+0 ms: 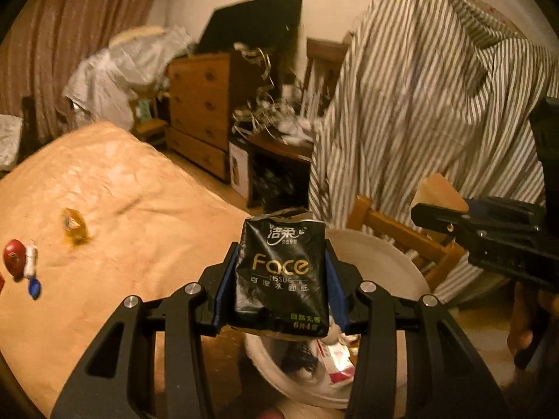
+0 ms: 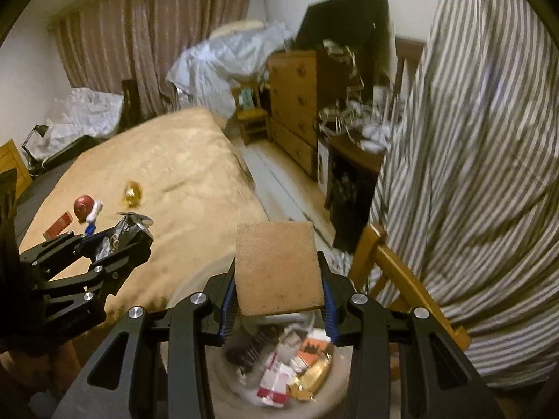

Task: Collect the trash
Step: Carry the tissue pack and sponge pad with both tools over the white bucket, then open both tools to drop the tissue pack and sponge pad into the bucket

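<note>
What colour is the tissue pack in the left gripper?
Black, with gold and white lettering; the tissue pack shows best in the left wrist view.

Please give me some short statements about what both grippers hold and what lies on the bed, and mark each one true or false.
1. The left gripper is shut on a black tissue pack. True.
2. The right gripper is empty. False: it is shut on a flat brown cardboard piece.
3. The white bin below the grippers has nothing in it. False: packets and wrappers already lie inside.
4. A red round thing and a golden wrapper lie on the bed. True.
5. A striped cloth hangs over a wooden chair beside the bin. True.
</note>
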Motion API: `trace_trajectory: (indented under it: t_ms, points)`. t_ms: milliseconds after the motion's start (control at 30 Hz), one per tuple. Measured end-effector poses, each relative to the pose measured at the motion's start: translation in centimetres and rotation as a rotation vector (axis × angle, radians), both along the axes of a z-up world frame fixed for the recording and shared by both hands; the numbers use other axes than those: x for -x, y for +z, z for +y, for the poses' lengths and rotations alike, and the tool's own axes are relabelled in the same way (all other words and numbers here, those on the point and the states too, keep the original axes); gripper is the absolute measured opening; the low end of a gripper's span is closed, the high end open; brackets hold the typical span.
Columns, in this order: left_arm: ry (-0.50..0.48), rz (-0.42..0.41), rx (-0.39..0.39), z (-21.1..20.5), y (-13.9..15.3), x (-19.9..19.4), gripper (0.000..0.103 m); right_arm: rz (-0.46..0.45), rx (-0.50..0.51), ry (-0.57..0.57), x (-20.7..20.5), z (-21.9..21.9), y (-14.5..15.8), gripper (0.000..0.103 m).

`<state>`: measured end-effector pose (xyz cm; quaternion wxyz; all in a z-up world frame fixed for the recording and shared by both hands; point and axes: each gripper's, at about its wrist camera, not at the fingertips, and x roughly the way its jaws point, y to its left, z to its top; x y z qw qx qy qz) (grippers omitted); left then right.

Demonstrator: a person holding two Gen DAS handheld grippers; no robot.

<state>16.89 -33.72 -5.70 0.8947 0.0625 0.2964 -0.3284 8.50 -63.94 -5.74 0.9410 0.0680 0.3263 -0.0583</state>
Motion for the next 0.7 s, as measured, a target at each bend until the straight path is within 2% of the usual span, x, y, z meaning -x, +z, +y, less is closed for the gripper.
trace_trajectory:
  t_ms: [200, 367, 467, 700]
  points:
    - [-0.041, 0.089, -0.051, -1.8, -2.0, -1.0, 0.043, 0.140, -0.071, 0.021, -1.8, -2.2, -2.4, 0.041]
    - [-0.064, 0.132, -0.079, -2.8, -2.6, -1.6, 0.043, 0.211, -0.113, 0.041, -2.6, -2.5, -4.2, 0.041]
    - [-0.089, 0.161, -0.100, -3.6, -3.2, -1.8, 0.043, 0.233, -0.132, 0.049, -3.0, -2.7, -4.9, 0.041]
    - [-0.095, 0.169, -0.116, -4.2, -3.4, -2.0, 0.043, 0.238, -0.137, 0.052, -3.0, -2.7, -5.1, 0.041]
